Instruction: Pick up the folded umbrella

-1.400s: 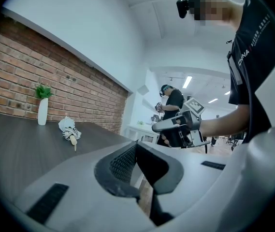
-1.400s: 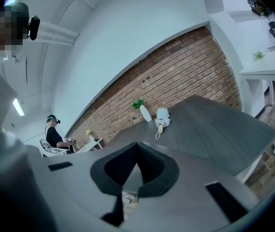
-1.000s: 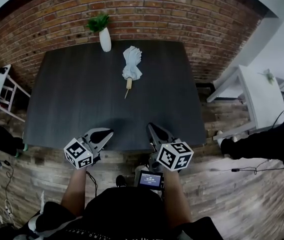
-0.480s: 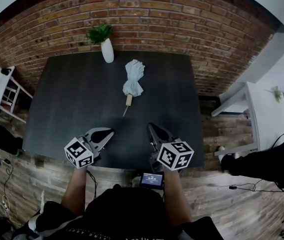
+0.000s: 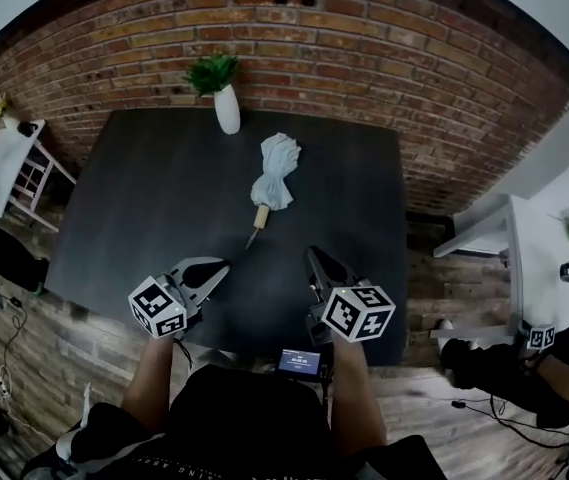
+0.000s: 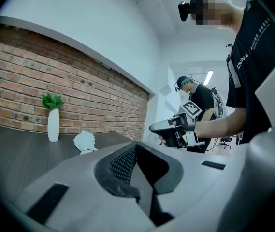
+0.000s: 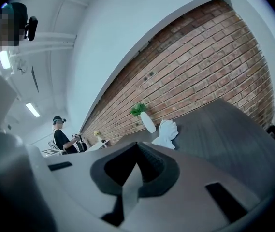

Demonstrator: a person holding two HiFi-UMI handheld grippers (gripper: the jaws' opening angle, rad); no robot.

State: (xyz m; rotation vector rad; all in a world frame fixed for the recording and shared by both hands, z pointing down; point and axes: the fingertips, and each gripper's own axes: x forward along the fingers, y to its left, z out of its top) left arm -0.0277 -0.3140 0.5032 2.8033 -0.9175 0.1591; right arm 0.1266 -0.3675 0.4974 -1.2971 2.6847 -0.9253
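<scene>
As the person closes in on the desk (image 5: 134, 218), the umbrella (image 5: 274, 173) slides from the upper centre of the head view towards the middle. The gap in the frame between its handle and both grippers has shrunk since a second ago. By my reading this is the approach, with the grasp not yet begun. The umbrella lies flat on the desk just below and right of the vase (image 5: 227, 111), handle end pointing down the frame, well apart from either gripper. The left gripper (image 5: 220, 264) at lower centre-left has its jaws pressed together on nothing, and the right gripper (image 5: 312, 254) at lower centre-right is likewise closed and empty, so one must open before any pick-up. By count there are one umbrella, one vase with a plant, one desk and two grippers.
</scene>
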